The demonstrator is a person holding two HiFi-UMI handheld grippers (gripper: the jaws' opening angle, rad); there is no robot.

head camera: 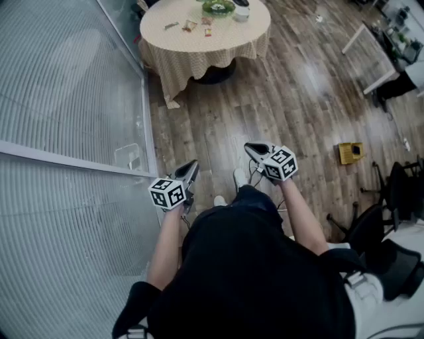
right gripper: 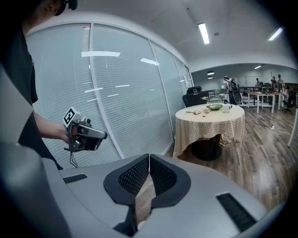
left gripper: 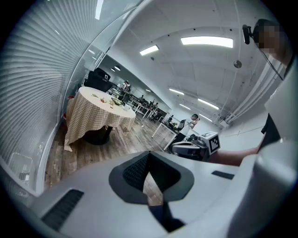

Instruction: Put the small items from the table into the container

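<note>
Standing well back from the round table (head camera: pixel 173 48), I hold both tools low in front of my body in the head view; the left hand-held gripper (head camera: pixel 191 169) and the right hand-held gripper (head camera: pixel 254 149) are each clenched on nothing, which I judge sensible, since nothing is within reach; the small items (head camera: pixel 191 26) lie on the tabletop near a green dish (head camera: pixel 218 8), probably the container, at its far side; bare wood floor (head camera: pixel 218 119) lies open between me and the table, with the glass partition (head camera: pixel 73 93) close on my left and a yellow box (head camera: pixel 350 152) and chairs (head camera: pixel 387 218) off to my right.

Left gripper view: the jaws are pressed together and empty, only floor showing past them; the table stands well ahead beside the partition.

Right gripper view: the jaws are likewise closed and empty; the checked tablecloth (right gripper: pixel 209 125) hangs low all round, so I expect to reach in over the rim from above.
</note>
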